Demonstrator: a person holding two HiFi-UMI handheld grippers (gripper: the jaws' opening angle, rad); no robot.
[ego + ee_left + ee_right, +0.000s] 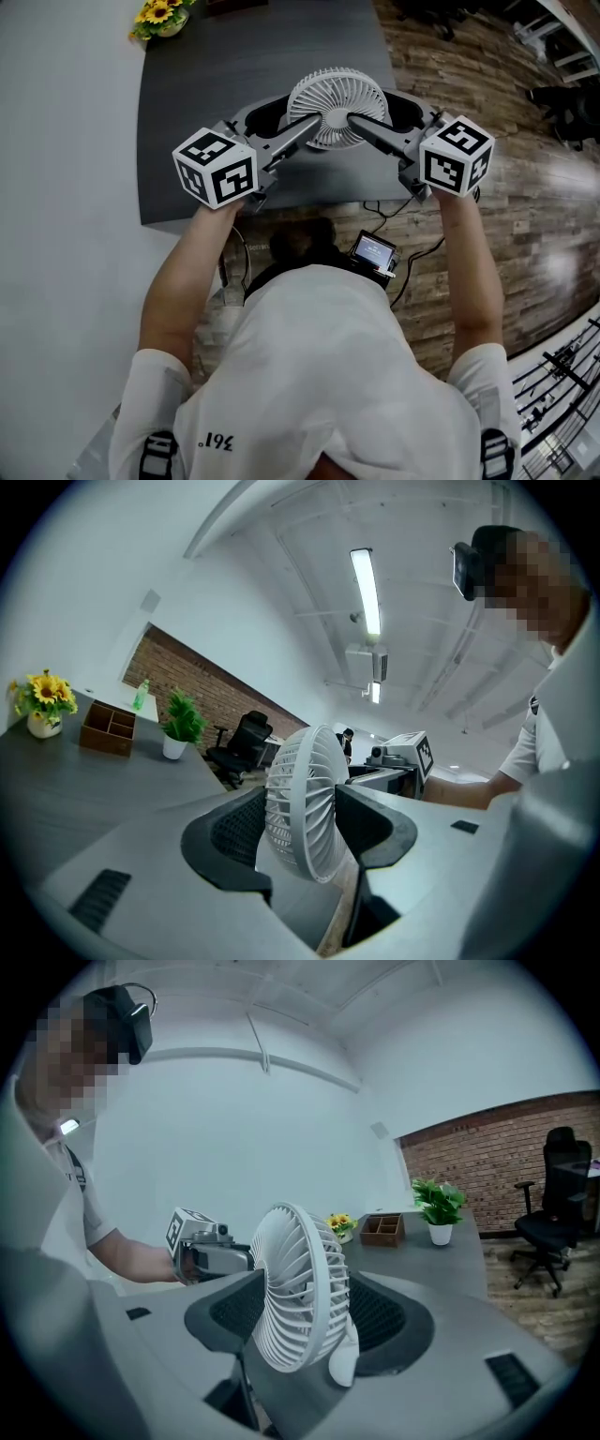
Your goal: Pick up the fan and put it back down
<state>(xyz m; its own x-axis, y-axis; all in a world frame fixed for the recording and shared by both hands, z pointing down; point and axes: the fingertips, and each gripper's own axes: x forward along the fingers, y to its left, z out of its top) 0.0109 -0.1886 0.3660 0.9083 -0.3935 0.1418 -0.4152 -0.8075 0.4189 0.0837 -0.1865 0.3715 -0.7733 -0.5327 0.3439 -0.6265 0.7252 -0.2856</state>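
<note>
Standing on plank floor [525, 244], the grey table [244, 66] lies under the fan [336, 105].

The fan [336, 105] sits in the jaws of left gripper [291, 118] and right gripper [382, 116], above the table [234, 56]

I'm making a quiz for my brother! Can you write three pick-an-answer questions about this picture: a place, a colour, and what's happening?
1. Where are the yellow flowers?
A. far left corner of the table
B. on the floor
C. on a chair

2. What colour is the fan?
A. red
B. white
C. black

3. What holds the fan?
A. nothing
B. one bare hand
C. the left hand-held gripper and the right hand-held gripper

Answers:
1 A, the head view shows them at that corner.
2 B, it looks white in every view.
3 C, each one's jaws press on it.
</note>
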